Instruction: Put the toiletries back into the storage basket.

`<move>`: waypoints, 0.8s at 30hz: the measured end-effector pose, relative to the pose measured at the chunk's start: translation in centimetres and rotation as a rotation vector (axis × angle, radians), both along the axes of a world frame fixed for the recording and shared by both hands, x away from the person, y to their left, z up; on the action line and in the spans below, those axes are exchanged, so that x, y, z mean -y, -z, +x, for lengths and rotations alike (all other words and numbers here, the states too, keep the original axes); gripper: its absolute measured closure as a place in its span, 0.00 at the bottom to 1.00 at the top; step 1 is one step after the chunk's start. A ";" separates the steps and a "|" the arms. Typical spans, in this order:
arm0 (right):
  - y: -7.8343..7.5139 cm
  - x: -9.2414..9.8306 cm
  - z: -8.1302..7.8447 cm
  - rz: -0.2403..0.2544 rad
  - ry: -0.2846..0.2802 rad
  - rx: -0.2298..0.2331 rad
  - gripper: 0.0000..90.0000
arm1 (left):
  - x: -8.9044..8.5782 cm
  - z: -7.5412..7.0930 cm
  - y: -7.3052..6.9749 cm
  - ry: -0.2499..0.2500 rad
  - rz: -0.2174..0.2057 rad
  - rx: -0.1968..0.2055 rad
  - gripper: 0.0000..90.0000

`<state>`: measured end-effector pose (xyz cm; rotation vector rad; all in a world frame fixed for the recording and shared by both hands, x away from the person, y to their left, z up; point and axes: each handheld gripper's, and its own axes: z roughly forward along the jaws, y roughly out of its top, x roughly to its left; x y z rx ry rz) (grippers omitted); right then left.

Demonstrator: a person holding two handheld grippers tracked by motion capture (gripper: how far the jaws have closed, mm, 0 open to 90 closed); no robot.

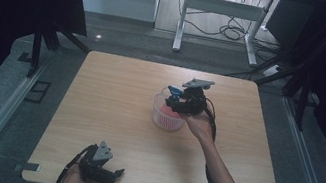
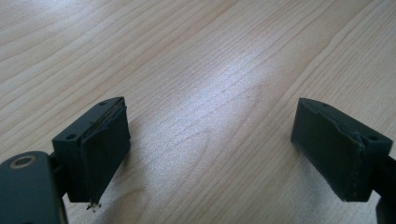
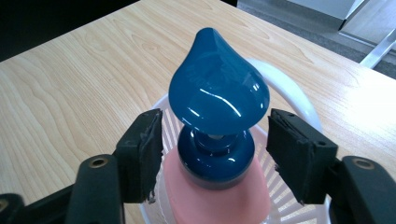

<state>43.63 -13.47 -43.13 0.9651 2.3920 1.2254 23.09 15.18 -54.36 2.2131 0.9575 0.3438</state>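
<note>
A white slotted basket stands near the middle of the wooden table. Upright inside it is a pink bottle with a glossy blue pump head. My right gripper reaches over the basket from the right. Its jaws stand on either side of the blue pump collar with a gap on each side, so it is open. My left gripper rests low near the table's front left edge, jaws wide apart over bare wood.
The right forearm crosses the table's front right part, and a black cable trails along it. Beyond the far edge are grey floor, a white desk frame and loose cables. Black stand legs flank the table's far corners.
</note>
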 end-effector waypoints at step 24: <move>-1.0 0.9 -1.6 -0.002 -0.020 0.007 0.19 | 0.0 0.0 0.0 0.000 0.000 0.000 0.13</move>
